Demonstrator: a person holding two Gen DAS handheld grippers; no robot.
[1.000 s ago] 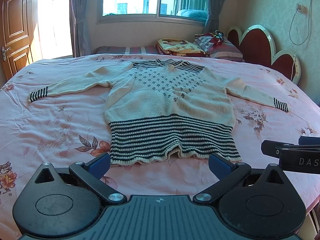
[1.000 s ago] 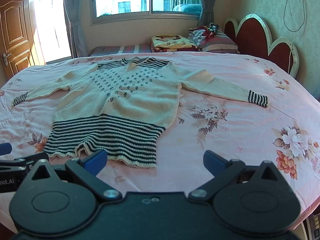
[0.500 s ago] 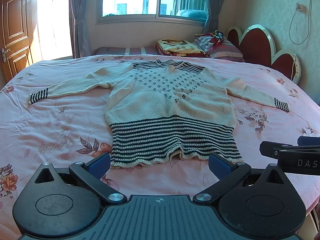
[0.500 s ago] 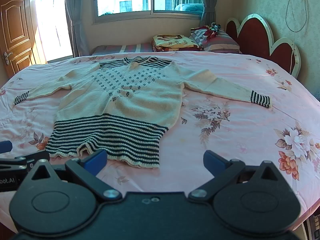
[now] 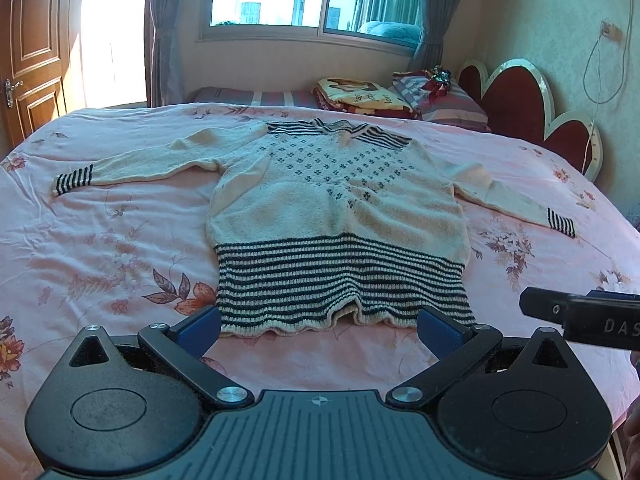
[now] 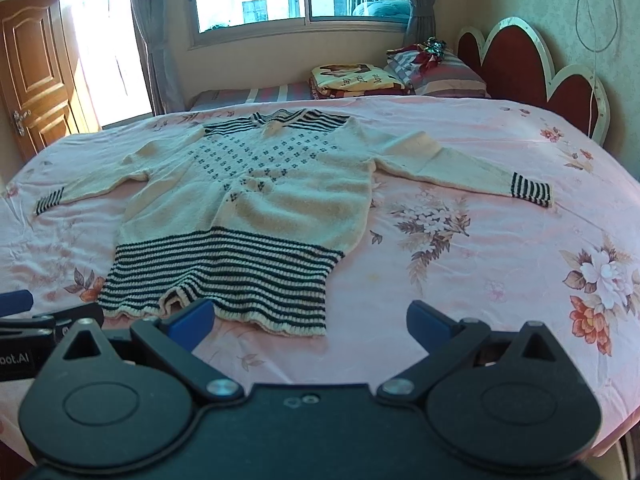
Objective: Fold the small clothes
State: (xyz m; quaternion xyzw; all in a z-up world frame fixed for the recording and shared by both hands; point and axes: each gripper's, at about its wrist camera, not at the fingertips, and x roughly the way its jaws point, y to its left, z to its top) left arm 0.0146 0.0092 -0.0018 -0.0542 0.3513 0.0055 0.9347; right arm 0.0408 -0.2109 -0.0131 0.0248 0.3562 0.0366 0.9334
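Note:
A cream knitted sweater (image 5: 320, 208) (image 6: 256, 196) with a dark-striped hem, cuffs and collar lies flat on the pink floral bed sheet (image 5: 100, 248), both sleeves spread out sideways. My left gripper (image 5: 320, 330) hovers open just in front of the striped hem (image 5: 340, 280), nothing between its blue pads. My right gripper (image 6: 310, 326) is open too, near the hem's right corner (image 6: 312, 320), holding nothing. Each view catches the other gripper's black finger at its edge: the right one (image 5: 580, 314), the left one (image 6: 40, 316).
Folded blankets and pillows (image 5: 400, 96) lie at the bed's far side under the window. A red scalloped headboard (image 5: 532, 108) stands on the right. A wooden door (image 5: 28, 48) is at the left. The bed's near edge runs below the grippers.
Both grippers have moved slightly forward and upward toward the sweater's hem; the sweater has not moved and both stay open.

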